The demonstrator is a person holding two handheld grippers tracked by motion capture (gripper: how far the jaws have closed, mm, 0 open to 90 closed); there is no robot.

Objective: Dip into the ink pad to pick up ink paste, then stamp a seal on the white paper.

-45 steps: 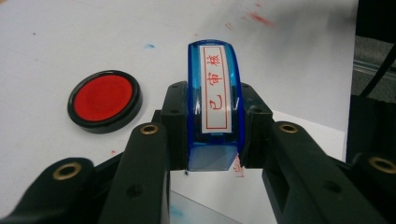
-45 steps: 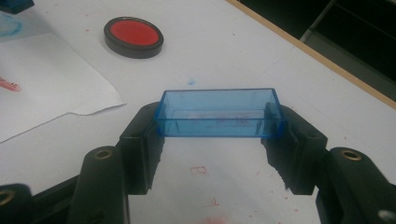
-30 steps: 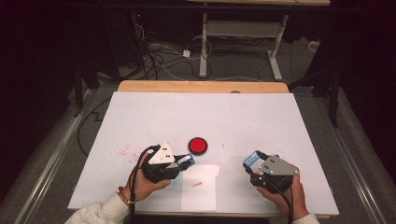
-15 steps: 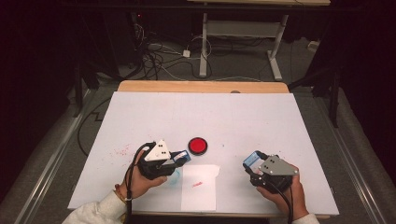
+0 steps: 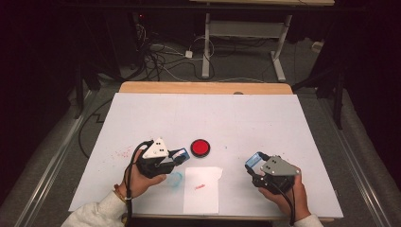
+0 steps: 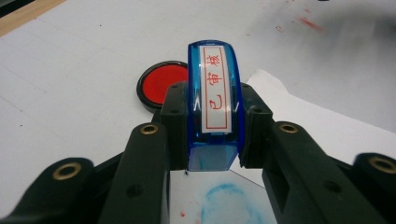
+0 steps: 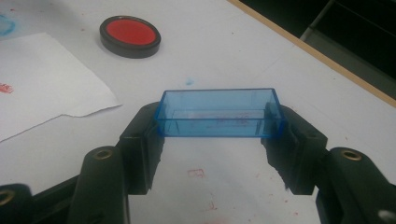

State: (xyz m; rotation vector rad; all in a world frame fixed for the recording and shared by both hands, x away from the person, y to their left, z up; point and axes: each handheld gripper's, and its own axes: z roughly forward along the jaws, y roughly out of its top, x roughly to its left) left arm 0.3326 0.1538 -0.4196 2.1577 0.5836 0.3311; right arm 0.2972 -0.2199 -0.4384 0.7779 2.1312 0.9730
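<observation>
A blue stamp with a white label of red characters is clamped between the jaws of my left gripper, which is shut on it. In the high view the left gripper hovers just left of the round red ink pad. It is above the upper left corner of a white paper sheet that bears a red stamp mark. My right gripper is shut on a clear blue stamp cap, held level at the front right of the table.
The white table top has a wooden far edge. A blue ring smear lies left of the paper, and red ink specks at the left. Cables and a desk frame lie on the floor beyond.
The left gripper with the stamp has drifted slightly left and away from the paper. The right gripper has stayed still.
</observation>
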